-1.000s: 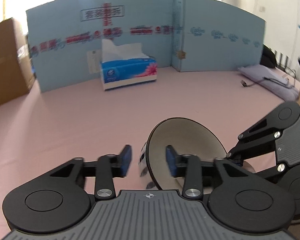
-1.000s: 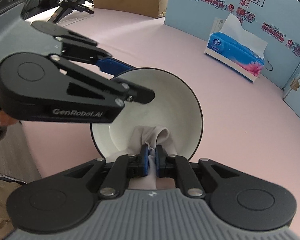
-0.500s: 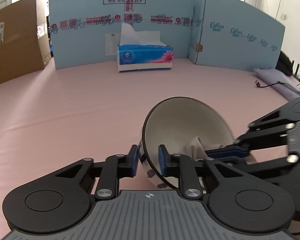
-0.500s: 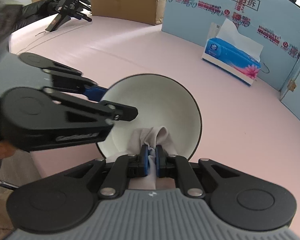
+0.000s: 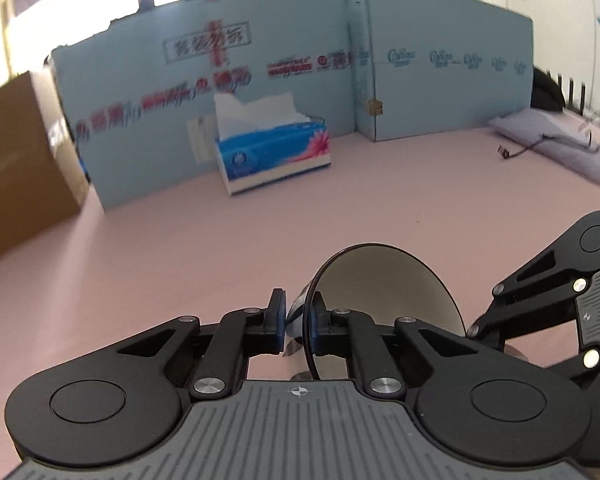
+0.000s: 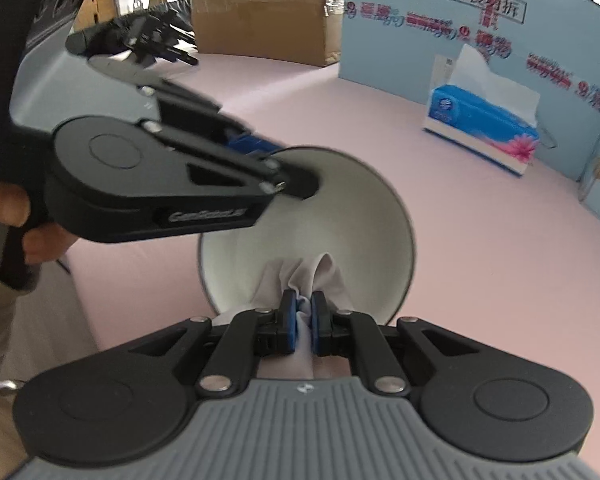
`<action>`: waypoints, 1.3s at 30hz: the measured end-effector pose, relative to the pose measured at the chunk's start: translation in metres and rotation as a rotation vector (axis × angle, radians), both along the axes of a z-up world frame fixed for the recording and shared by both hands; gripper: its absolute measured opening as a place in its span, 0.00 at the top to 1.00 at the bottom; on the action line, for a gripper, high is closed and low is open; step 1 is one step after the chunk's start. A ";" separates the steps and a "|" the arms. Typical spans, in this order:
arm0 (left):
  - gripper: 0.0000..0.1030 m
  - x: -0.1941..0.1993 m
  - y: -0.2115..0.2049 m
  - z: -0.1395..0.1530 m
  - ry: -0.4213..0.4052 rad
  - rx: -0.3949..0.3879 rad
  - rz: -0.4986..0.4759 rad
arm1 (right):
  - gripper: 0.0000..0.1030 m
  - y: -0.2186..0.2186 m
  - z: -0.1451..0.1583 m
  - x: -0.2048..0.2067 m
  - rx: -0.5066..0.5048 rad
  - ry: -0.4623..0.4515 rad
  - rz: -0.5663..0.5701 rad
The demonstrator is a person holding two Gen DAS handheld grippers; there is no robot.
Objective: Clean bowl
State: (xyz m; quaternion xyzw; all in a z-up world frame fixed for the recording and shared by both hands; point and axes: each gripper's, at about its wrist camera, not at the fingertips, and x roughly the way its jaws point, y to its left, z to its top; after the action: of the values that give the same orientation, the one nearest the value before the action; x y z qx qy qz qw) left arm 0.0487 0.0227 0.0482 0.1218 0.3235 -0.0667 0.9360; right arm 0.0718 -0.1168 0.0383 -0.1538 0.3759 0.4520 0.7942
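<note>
A white bowl [image 5: 384, 284] with a dark rim is held tilted on its side above the pink table. My left gripper [image 5: 298, 322] is shut on the bowl's rim, one finger inside and one outside. In the right wrist view the bowl [image 6: 340, 216] opens toward the camera. My right gripper [image 6: 303, 322] is shut on a pale grey cloth [image 6: 300, 276], whose bunched end presses against the bowl's inner wall near the lower rim. The left gripper [image 6: 268, 160] grips the bowl's upper left rim there. The cloth is hidden in the left wrist view.
A blue tissue box [image 5: 272, 152] stands at the back before a light blue cardboard screen [image 5: 420, 80]. A brown carton [image 6: 260, 8] sits at the left. Folded grey fabric and a cable [image 5: 556, 140] lie at the far right. A spare black gripper [image 6: 140, 40] lies beyond.
The left gripper closed on the bowl's rim and has since swung and tilted the bowl. The right gripper keeps the cloth inside the bowl.
</note>
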 end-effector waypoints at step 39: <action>0.84 0.001 0.002 -0.009 -0.011 -0.058 -0.060 | 0.94 0.007 -0.005 -0.002 -0.259 -0.347 0.065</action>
State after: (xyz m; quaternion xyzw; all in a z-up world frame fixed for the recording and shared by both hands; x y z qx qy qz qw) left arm 0.0502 0.0245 0.0393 0.1047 0.3123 -0.1035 0.9385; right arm 0.0694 -0.1100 0.0337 -0.3421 0.2832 0.3921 0.8056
